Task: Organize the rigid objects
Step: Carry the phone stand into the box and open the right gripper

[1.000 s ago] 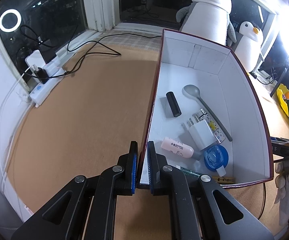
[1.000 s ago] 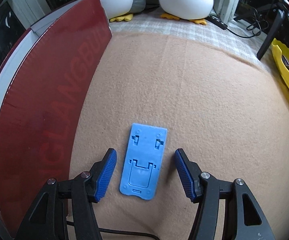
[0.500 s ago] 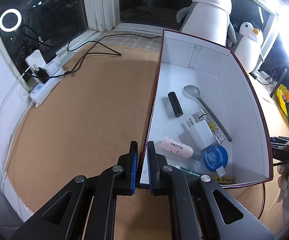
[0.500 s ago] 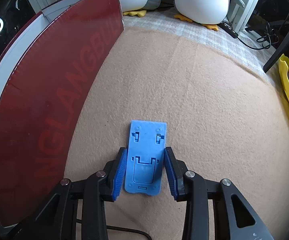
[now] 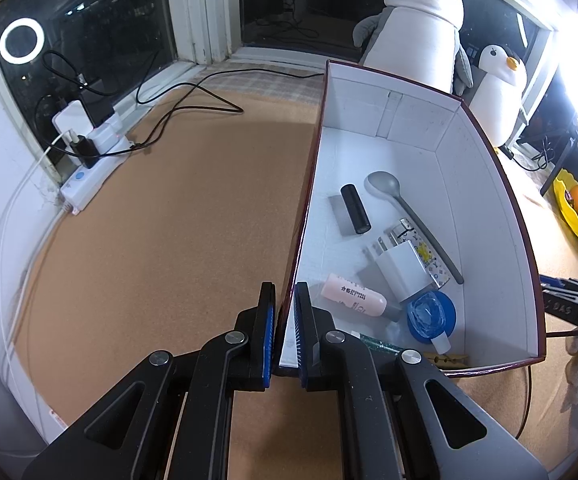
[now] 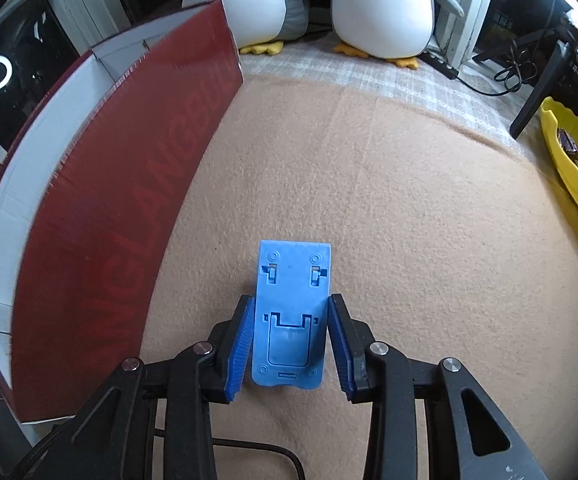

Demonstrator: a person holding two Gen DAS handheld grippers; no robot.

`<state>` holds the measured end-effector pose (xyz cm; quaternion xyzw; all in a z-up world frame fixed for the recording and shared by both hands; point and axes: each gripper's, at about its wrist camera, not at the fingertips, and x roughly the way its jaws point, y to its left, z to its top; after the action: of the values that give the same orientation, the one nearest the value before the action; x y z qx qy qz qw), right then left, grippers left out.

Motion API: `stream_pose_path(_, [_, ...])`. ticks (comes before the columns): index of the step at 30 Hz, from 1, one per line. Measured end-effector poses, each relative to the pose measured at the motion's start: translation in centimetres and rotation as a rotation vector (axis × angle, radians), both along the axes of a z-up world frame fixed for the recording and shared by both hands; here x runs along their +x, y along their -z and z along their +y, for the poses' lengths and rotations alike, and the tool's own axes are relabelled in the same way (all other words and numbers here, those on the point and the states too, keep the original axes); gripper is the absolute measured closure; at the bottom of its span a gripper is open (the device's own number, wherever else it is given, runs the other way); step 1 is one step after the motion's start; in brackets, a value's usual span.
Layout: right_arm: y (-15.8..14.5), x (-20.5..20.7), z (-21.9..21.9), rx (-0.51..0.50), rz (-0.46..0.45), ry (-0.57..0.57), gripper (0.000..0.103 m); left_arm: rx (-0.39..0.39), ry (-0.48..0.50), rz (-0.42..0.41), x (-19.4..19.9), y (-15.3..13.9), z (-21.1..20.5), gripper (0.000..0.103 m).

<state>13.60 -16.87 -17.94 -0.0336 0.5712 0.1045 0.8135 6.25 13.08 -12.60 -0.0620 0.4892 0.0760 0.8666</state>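
My right gripper (image 6: 291, 344) is shut on a flat blue plastic phone stand (image 6: 291, 312), its pads pressing both long edges, and holds it just above the tan blanket. To its left stands the dark red box (image 6: 101, 240). In the left wrist view my left gripper (image 5: 285, 328) is shut on the near left wall of that box (image 5: 303, 216), one pad inside, one outside. On the white floor of the box lie a grey spoon (image 5: 405, 208), a black cylinder (image 5: 355, 208), a white charger (image 5: 403, 270), a pink tube (image 5: 355, 296) and a blue lid (image 5: 431, 316).
Two plush penguins (image 5: 421, 28) sit behind the box. A white power strip (image 5: 89, 168) with cables lies at the far left by the window. A yellow bowl of oranges (image 6: 573, 172) stands at the right. A black cable (image 6: 257, 450) runs under my right gripper.
The right gripper closed from wide open onto the blue stand's edges, then lifted it slightly off the blanket. The left gripper kept its hold on the box wall.
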Motion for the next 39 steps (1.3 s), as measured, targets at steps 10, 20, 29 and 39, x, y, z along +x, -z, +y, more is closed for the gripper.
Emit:
stream_pose_path(10, [-3.9,-0.2,0.0,0.034,-0.087,0.000,0.070,0.002,0.001,0.000,0.1,0.0,0.0,0.095])
stream_pose_path(20, [-8.3,-0.8,1.7,0.090,-0.180,-0.055,0.070,0.006,0.001,0.002,0.3,0.0,-0.1,0.095])
stream_pose_path(29, [-10.6,-1.6,5.8,0.140,-0.215,-0.155,0.070,0.006,0.000,0.003,0.6,0.1,-0.2,0.095])
stream_pose_path(39, [-10.1,-2.1,11.1,0.132,-0.212,-0.275,0.070,0.001,-0.007,0.003,0.6,0.4,0.0,0.095])
